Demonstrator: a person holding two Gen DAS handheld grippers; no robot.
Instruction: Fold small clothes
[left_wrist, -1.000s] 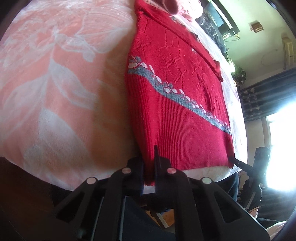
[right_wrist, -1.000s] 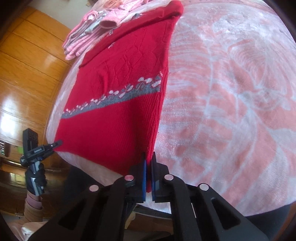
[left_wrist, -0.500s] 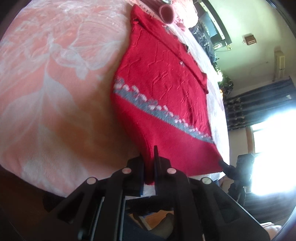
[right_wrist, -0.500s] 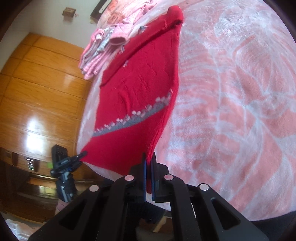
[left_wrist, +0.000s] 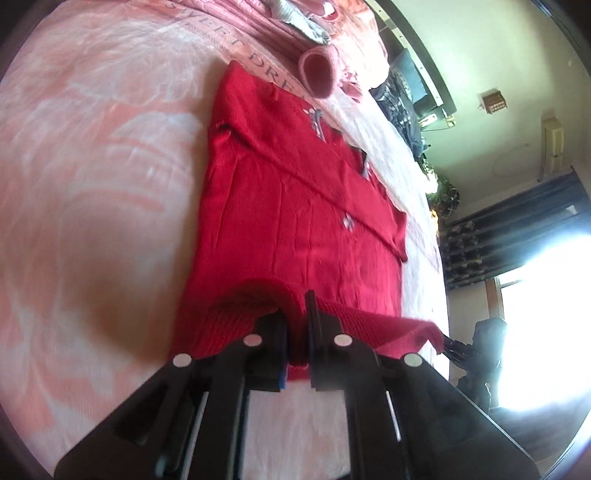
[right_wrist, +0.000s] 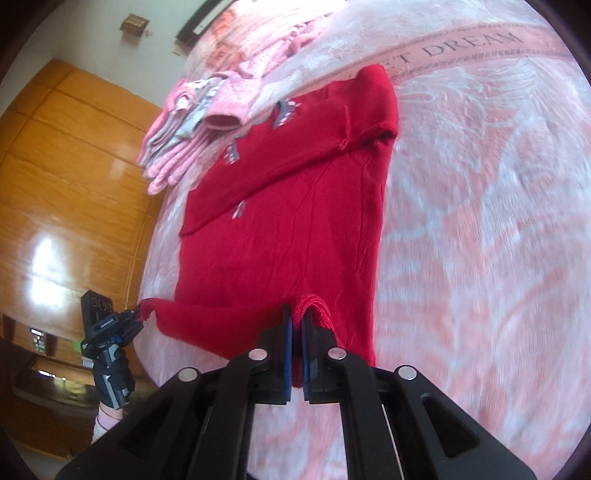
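Observation:
A red knitted sweater (left_wrist: 291, 206) lies on the pink flowered bedspread (left_wrist: 92, 184), sleeves folded across its chest. Its ribbed hem is lifted off the bed and curls forward over the body. My left gripper (left_wrist: 297, 317) is shut on one hem corner. My right gripper (right_wrist: 296, 325) is shut on the other hem corner of the sweater (right_wrist: 280, 229). In the right wrist view the left gripper (right_wrist: 142, 314) shows at the far left, pinching the hem tip. The grey flower band is hidden under the raised hem.
A pile of pink and grey clothes (right_wrist: 207, 110) sits beyond the sweater's collar, also seen as pink clothes (left_wrist: 321, 70). A wooden wall (right_wrist: 66, 177) stands on one side, a bright window and dark curtain (left_wrist: 517, 229) on the other. Bedspread (right_wrist: 480, 221) stretches beside the sweater.
Both grippers have lifted the hem and carried it forward toward the collar. The lower part now folds over the body, hiding the grey flower band.

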